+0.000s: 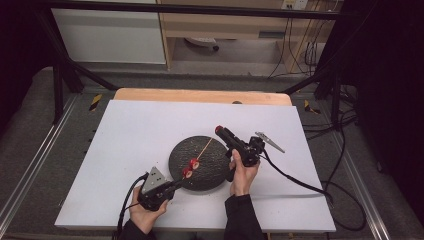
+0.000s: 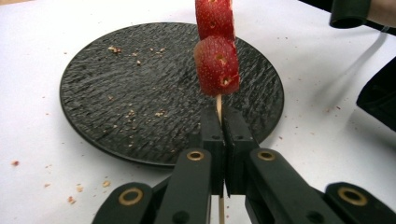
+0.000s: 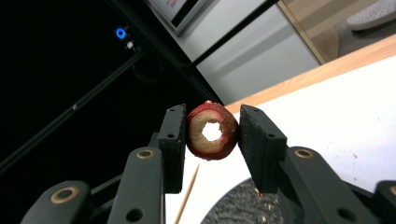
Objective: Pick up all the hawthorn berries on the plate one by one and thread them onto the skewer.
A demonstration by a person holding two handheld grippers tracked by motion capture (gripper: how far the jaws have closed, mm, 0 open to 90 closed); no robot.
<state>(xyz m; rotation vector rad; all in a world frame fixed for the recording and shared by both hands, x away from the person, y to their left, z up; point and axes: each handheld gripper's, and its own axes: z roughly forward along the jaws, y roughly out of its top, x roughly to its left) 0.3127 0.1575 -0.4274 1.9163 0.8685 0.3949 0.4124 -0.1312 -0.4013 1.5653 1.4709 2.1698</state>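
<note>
A person sits at a white surface (image 1: 130, 150) and holds a gripper in each hand. The left gripper (image 2: 223, 122) has its jaws shut tight on a thin wooden stick (image 2: 218, 106). Two red fruit slices (image 2: 216, 65) are pushed onto the stick, one just behind the other, and each has a small hole in it. In the high view the stick (image 1: 205, 148) slants up and away from the left gripper (image 1: 172, 186) over a round black plate (image 1: 220, 172), and the red slices (image 1: 191, 167) sit low on the stick, near the jaws. The plate (image 2: 140, 93) lies flat on the surface and has a bumpy top with little crumbs on it. More crumbs lie on the surface beside the plate. The right gripper (image 3: 212, 133) is up off the surface, just past the far side of the plate. Its jaws are closed on a ring of fruit (image 3: 212, 131) with red skin, pale flesh and a round hole through the middle. One jaw presses on each side of the ring. The tip of the stick (image 3: 187, 195) pokes up just below that ring in the right gripper view. In the high view the right gripper (image 1: 220, 130) shows the ring as a small red spot at its tip. A grey metal clip (image 1: 270, 142) lies on the surface to the right of that hand. There is no writing that can be read on any of these things.
</note>
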